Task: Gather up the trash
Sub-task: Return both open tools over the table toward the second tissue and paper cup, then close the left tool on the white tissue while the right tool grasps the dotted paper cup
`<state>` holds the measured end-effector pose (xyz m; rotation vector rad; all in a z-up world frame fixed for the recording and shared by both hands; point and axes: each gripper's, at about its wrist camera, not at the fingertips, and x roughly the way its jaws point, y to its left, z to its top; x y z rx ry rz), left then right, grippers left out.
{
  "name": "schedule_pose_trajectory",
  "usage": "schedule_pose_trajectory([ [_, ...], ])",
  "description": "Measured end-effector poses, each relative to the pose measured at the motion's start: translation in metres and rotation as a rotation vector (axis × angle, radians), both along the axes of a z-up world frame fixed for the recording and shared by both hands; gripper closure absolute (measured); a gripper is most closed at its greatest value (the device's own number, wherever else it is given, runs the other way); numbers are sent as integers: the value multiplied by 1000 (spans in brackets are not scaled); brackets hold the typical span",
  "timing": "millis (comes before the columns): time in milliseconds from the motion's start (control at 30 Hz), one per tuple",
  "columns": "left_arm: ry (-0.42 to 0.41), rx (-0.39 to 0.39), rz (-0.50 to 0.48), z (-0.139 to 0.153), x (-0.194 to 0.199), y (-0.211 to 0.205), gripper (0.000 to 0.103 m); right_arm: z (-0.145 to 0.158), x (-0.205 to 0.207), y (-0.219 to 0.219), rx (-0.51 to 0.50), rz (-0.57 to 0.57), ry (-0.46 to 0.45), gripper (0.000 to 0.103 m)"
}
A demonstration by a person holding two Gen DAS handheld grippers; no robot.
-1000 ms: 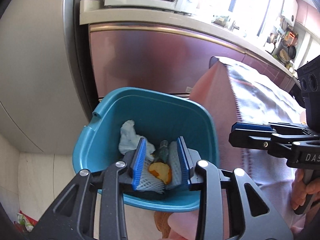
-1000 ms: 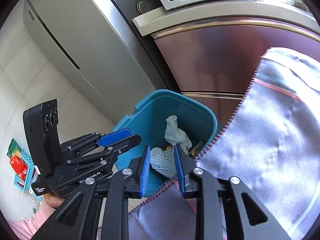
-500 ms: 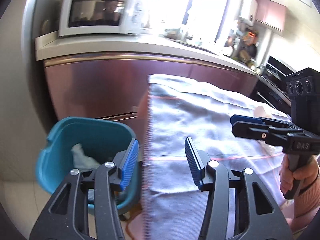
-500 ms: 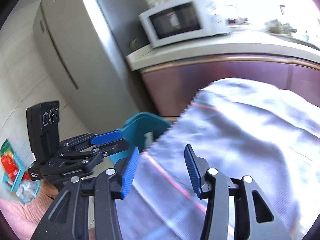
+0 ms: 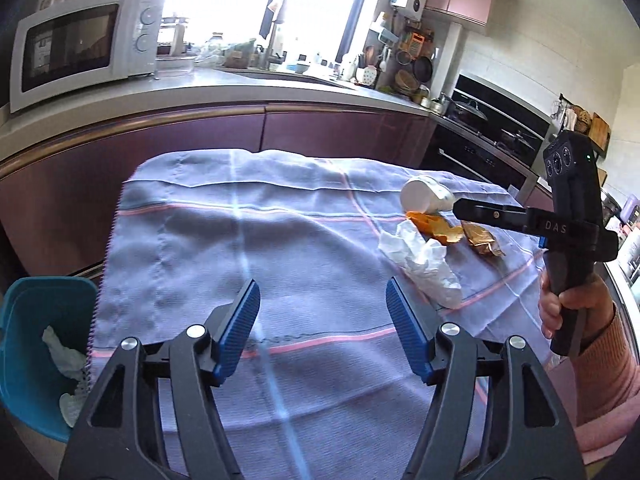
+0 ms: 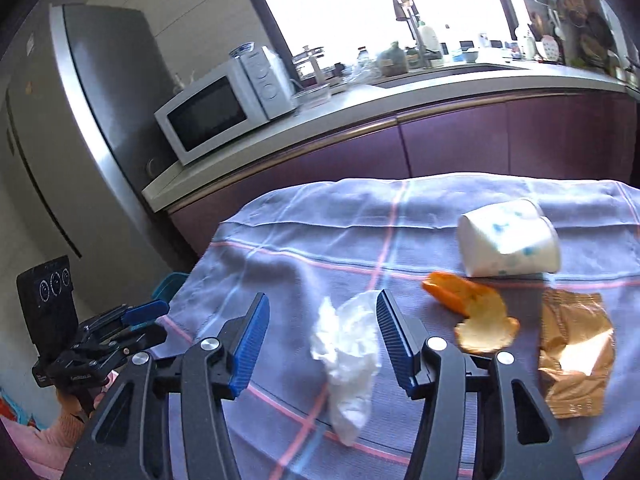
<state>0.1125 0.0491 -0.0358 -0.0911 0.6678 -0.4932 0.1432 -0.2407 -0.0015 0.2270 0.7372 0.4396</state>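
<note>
The left tool (image 5: 322, 322) stands over the near middle of the desk (image 5: 248, 248), which is draped in a lilac cloth with pink stripes. Its blue pads are wide apart with nothing between them — the jaws have just been opening, and only bare cloth shows in the gap. The right tool (image 6: 320, 334) is likewise parted and empty-handed, its jaws also just opened; the crumpled white tissue (image 6: 348, 356) shows in the gap between its pads, lying on the cloth, and neither pad presses on it.

The trash lies in a cluster toward the far right of the desk. The tissue is nearest, the orange peel (image 6: 472, 316) just to the right of it, the paper cup (image 6: 506, 244) on its side beyond the peel, and a crinkled brown wrapper (image 6: 576, 352) furthest right. In the left wrist view the right tool's arm reaches across above the peel and wrapper, held by a hand (image 5: 572, 308) in a pink sleeve.

The teal bin (image 5: 36, 336) sits off the desk's left edge, lower down — white scraps lie inside it. A microwave (image 5: 80, 44) stands on the far counter.
</note>
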Motion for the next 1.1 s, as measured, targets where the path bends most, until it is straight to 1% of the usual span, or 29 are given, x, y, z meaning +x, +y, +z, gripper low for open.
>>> schedule_pose_trajectory([
  [133,3,17,-64,-1,4,-36,37,-4,10,-41,10,-85,9,47],
  [233,13,24,-101,-3,9,-58,37,-7,20,-64,22,-130,18,47],
  [400,48,23,-141,-8,24,-87,37,-12,42,-90,24,-168,41,47],
  [600,83,36,-159,-17,36,-110,38,-23,69,-115,90,-190,79,47],
  [767,118,39,-169,-24,46,-119,39,-32,86,-121,122,-192,115,47],
  [933,148,30,-172,-31,52,-122,41,-37,88,-114,129,-162,127,48],
  [1033,163,33,-175,-34,54,-124,42,-39,87,-110,134,-145,132,49],
  [1100,170,34,-177,-36,55,-126,42,-38,84,-108,139,-136,129,53],
])
